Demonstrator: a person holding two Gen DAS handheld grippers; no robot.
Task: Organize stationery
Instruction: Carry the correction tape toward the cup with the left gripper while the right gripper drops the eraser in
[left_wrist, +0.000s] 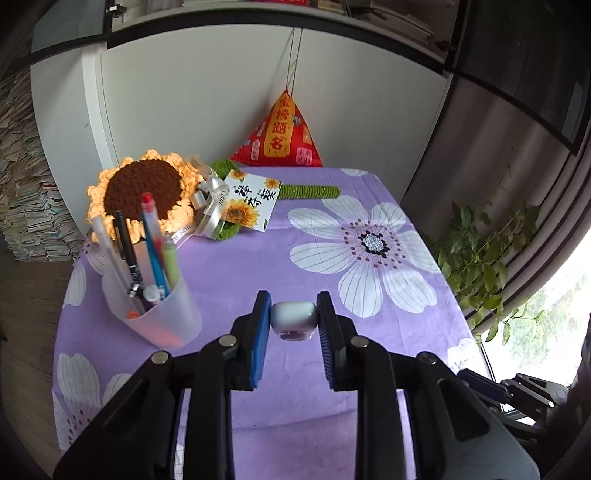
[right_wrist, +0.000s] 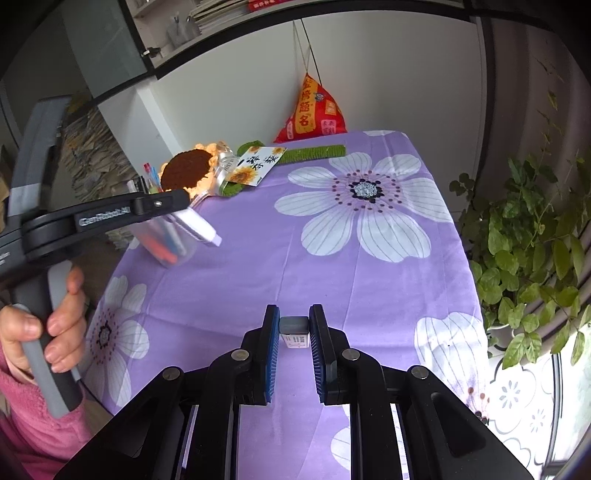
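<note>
Nearest the left wrist camera, left gripper (left_wrist: 293, 314) is clamped on a small white rounded object (left_wrist: 293, 319), maybe a correction tape or eraser, cannot tell; both blue pads press its sides and it is held above the purple cloth with big white flower print (left_wrist: 229, 280). From the right wrist view the same left gripper (right_wrist: 207, 236) hangs just above the translucent plastic pen cup (right_wrist: 166, 243), white object (right_wrist: 201, 227) sticking out of its tip, and a hand (right_wrist: 55, 325) with a pink sleeve (right_wrist: 33, 424) holds the grey handle.

Right gripper (right_wrist: 294, 330) is closed on a small grey-topped block with a white label (right_wrist: 294, 334), pads touching both sides, low over the cloth, well right of the pen cup.

Pen cup (left_wrist: 159, 306) stands left of the left gripper, tilted, holding several pens (left_wrist: 147, 243): red-capped, black, white, blue, green.

Behind the cup: orange crochet sunflower with brown centre (left_wrist: 142, 188). Right of it, white ribbon (left_wrist: 210, 199), sunflower-print card (left_wrist: 251, 199), green crochet stem (left_wrist: 310, 192).

Further behind the cup, at the wall: red and yellow pyramid-shaped pouch (left_wrist: 282, 136) hanging on a string. Far right of the cup: green leafy plant (right_wrist: 524, 251) by the window.
</note>
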